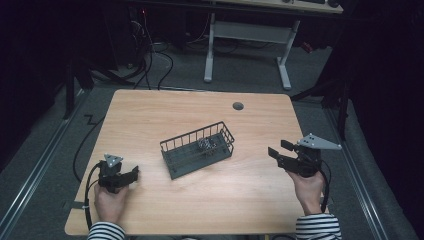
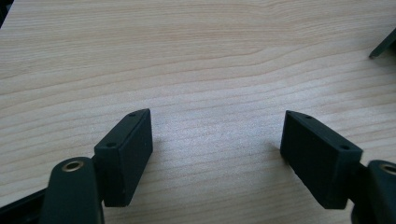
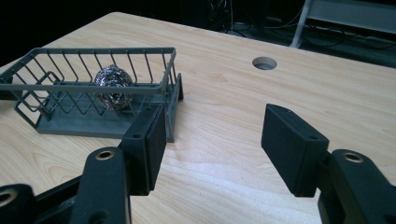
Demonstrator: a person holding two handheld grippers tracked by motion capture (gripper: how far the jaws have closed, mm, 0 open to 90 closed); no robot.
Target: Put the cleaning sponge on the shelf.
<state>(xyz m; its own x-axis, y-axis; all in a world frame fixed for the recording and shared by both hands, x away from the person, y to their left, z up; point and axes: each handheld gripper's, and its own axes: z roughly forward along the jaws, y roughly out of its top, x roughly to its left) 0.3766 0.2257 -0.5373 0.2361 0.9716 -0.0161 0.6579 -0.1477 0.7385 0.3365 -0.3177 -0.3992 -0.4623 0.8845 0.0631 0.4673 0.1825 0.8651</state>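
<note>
A dark wire basket (image 1: 175,160) lies at an angle in the middle of the wooden table (image 1: 150,115). Inside it rests a shiny crumpled metal ball (image 1: 205,145). My left gripper (image 1: 134,173) sits low near the table's front left corner, open, with bare wood between its jaws (image 2: 217,126). My right gripper (image 1: 277,149) hovers to the right of the basket and points at it. In the right gripper view the gripper (image 3: 215,121) stands open with nothing between the jaws, and the basket (image 3: 93,50) with the ball (image 3: 112,86) lies ahead on the left.
A round cable hole (image 1: 238,106) pierces the table's far side, also seen as the hole (image 3: 264,62) ahead of the right jaws. A dark corner (image 2: 384,44) pokes in at the left gripper view's right edge. Beyond the table stand white desk legs (image 1: 209,55) and floor cables.
</note>
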